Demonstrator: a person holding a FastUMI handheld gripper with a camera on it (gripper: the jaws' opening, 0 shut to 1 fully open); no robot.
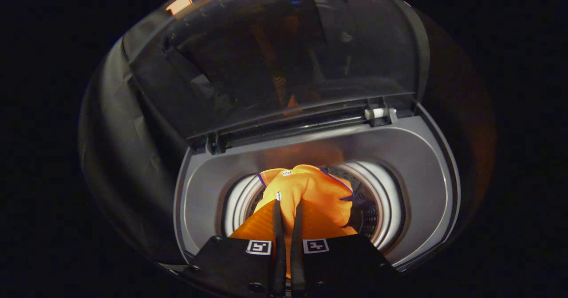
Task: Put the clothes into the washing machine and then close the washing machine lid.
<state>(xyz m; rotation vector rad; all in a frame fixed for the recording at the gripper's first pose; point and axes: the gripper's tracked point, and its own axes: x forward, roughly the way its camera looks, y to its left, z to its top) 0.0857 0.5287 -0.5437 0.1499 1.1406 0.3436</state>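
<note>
Orange garment (310,191) covers most of the washing machine drum (381,200), so the drum floor is hidden. Tool (287,207) fingers pinch a fold; the cloth's lower part is hidden behind the tool body. Scene behind the open lid (284,53) too dark to tell.

Garment (306,191) between fingers (278,227), over drum (386,191); lid (284,53) behind.

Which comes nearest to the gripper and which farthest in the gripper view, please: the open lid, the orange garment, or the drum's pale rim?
1. Orange garment: pinched between the fingers of the gripper, hanging over the drum opening.
2. Drum's pale rim: ringing the garment, just beyond the fingers.
3. Open lid: raised at the back, behind the hinge, farthest.
</note>
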